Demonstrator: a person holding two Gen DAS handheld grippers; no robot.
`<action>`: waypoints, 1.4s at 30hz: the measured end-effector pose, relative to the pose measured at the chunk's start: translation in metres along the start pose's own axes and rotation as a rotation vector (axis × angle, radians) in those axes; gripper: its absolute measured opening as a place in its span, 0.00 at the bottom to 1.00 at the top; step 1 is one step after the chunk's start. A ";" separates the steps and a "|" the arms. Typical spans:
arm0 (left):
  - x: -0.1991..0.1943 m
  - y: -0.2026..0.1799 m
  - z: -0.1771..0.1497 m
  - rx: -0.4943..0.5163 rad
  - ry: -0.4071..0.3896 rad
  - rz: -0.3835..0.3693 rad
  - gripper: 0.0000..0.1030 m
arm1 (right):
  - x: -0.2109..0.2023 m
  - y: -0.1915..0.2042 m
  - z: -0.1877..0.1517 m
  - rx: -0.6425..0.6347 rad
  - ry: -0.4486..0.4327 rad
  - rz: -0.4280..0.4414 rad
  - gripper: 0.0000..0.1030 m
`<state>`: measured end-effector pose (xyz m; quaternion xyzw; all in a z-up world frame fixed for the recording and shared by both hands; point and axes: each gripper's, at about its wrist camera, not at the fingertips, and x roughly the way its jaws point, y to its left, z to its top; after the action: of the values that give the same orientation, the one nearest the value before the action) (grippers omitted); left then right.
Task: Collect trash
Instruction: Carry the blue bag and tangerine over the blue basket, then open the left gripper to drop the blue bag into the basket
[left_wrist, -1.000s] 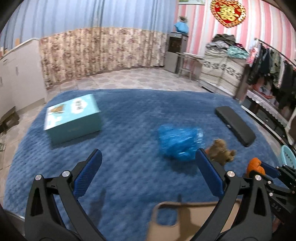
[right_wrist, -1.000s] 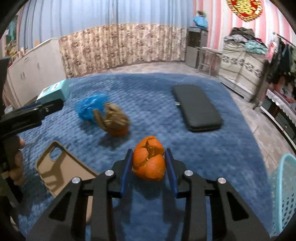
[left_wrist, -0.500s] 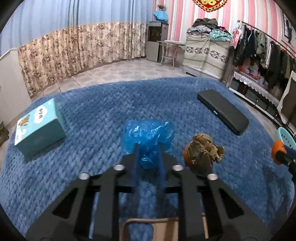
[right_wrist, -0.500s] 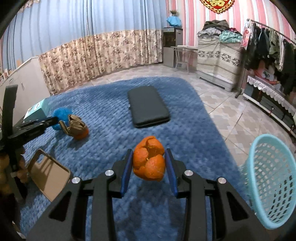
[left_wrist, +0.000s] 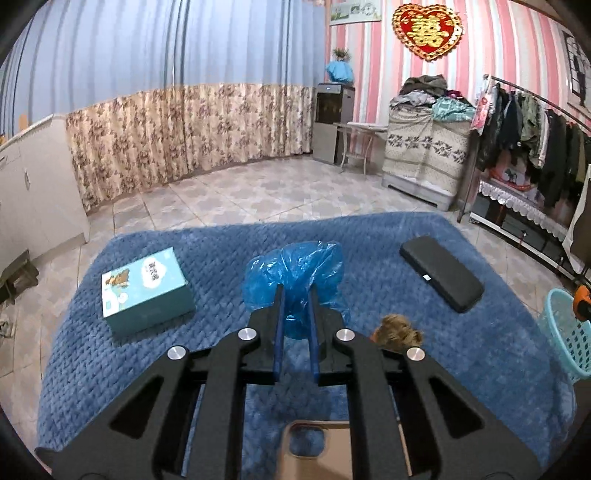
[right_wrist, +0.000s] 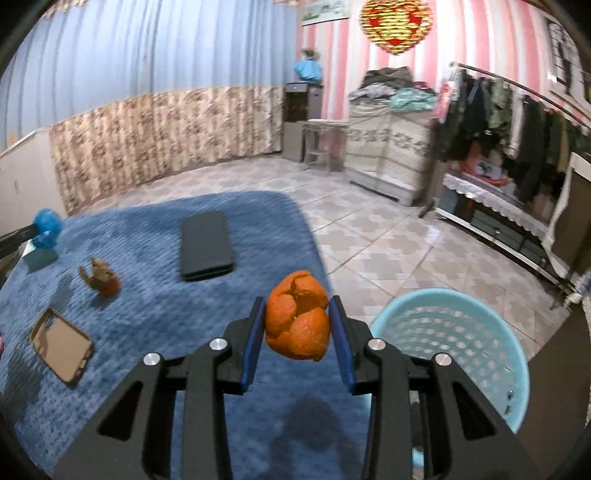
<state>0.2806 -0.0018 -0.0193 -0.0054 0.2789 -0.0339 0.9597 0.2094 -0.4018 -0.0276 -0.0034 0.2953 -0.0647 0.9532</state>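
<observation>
My left gripper (left_wrist: 294, 295) is shut on a crumpled blue plastic bag (left_wrist: 295, 275) and holds it above the blue blanket (left_wrist: 184, 354). My right gripper (right_wrist: 297, 310) is shut on an orange peel (right_wrist: 297, 315) and holds it up just left of the light blue mesh basket (right_wrist: 454, 332). A brown crumpled wrapper with an orange scrap (left_wrist: 399, 330) lies on the blanket; it also shows in the right wrist view (right_wrist: 99, 278). The bag shows at the far left of the right wrist view (right_wrist: 46, 227).
A teal box (left_wrist: 146, 291), a black flat case (left_wrist: 441, 277) and a tan phone case (left_wrist: 321, 454) lie on the blanket. The basket (left_wrist: 567, 332) stands on the tiled floor beside the blanket's right edge. Cabinets and a clothes rack line the walls.
My left gripper closed on the blue bag and lifted it off the blanket. My right gripper carried the orange peel up and right, close to the basket.
</observation>
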 end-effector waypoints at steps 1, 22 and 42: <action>-0.003 -0.005 0.000 0.007 -0.008 -0.004 0.09 | -0.002 -0.006 0.000 0.006 -0.003 -0.011 0.34; -0.021 -0.242 -0.022 0.238 -0.040 -0.339 0.09 | -0.008 -0.139 -0.025 0.153 0.025 -0.251 0.34; -0.008 -0.401 -0.064 0.365 0.020 -0.541 0.09 | -0.010 -0.205 -0.055 0.336 0.033 -0.330 0.34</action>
<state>0.2150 -0.4003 -0.0577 0.0933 0.2659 -0.3372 0.8983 0.1453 -0.6023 -0.0585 0.1082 0.2915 -0.2681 0.9119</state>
